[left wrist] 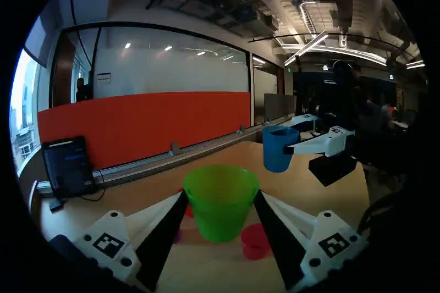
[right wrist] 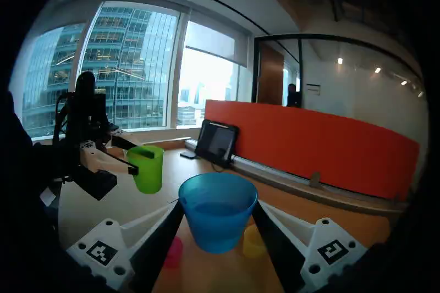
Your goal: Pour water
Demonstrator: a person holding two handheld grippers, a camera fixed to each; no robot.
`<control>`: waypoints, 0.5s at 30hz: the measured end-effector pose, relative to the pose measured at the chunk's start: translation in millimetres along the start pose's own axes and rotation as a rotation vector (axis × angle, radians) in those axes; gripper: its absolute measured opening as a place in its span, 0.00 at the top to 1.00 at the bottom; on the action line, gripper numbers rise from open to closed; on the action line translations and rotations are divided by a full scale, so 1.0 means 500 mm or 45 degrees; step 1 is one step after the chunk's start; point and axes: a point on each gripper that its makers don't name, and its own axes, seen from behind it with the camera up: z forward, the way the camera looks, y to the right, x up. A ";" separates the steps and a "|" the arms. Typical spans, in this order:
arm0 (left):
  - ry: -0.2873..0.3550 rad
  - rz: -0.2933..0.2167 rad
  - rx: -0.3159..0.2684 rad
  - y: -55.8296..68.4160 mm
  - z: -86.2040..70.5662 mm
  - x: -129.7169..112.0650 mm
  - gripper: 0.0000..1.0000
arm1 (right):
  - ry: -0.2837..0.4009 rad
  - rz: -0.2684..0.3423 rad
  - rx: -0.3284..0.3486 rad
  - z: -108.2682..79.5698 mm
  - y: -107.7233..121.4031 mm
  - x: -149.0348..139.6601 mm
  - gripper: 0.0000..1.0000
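Note:
A green cup (left wrist: 221,210) stands upright between the fingers of my left gripper (left wrist: 220,197), which is shut on it. My right gripper (right wrist: 218,208) is shut on a blue cup (right wrist: 217,221), also upright, with what looks like a water level inside. In the left gripper view the blue cup (left wrist: 278,149) hangs up and to the right of the green one, apart from it, held by the right gripper (left wrist: 294,149). The right gripper view has the green cup (right wrist: 146,169) off to the left, in the left gripper (right wrist: 135,162).
Both cups hang over a wooden table (left wrist: 308,183). Small cups stand on it below: a red one (left wrist: 254,241), a yellow one (right wrist: 253,242) and a pink one (right wrist: 173,252). A tablet (right wrist: 217,142) leans by the orange partition (right wrist: 330,150).

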 end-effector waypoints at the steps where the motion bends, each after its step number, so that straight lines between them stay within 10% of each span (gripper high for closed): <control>1: 0.004 -0.002 -0.003 0.003 -0.001 0.002 0.14 | 0.005 -0.003 0.001 0.001 0.001 0.005 0.10; 15: 0.035 0.007 -0.024 0.033 -0.018 0.013 0.14 | 0.062 -0.049 0.054 0.020 -0.005 0.084 0.09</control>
